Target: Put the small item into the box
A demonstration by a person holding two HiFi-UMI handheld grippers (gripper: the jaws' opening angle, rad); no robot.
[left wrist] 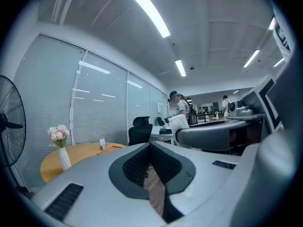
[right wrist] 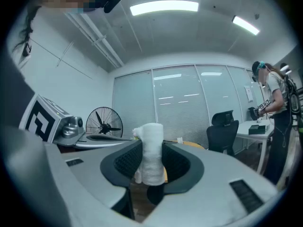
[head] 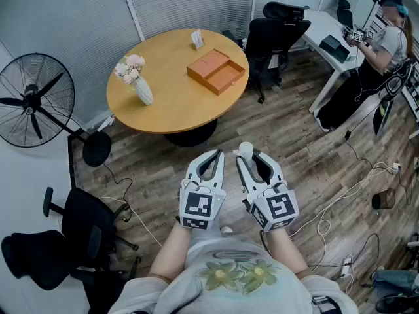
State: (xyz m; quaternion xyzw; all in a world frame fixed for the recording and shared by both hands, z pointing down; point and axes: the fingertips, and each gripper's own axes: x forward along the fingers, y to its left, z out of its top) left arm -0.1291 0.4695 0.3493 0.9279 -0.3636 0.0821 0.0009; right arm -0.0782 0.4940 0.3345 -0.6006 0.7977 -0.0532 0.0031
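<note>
In the head view both grippers are held side by side over the wooden floor, short of the round wooden table (head: 163, 103). My right gripper (head: 252, 154) is shut on a small white rolled item (head: 245, 149), which stands upright between the pads (right wrist: 152, 155). My left gripper (head: 214, 154) is shut, with nothing between its fingers. An orange box (head: 217, 71) lies on the far right part of the table, its lower tray pulled out. In the left gripper view the box (left wrist: 111, 148) shows far ahead at the left, past the closed gripper (left wrist: 151, 146).
A white vase with pink flowers (head: 139, 84) and a small card stand (head: 197, 40) are on the table. A standing fan (head: 33, 100) is at the left. Black office chairs (head: 278, 31) (head: 72, 241), a white desk (head: 330, 44), a person (head: 386, 41) and floor cables (head: 340, 201) surround the table.
</note>
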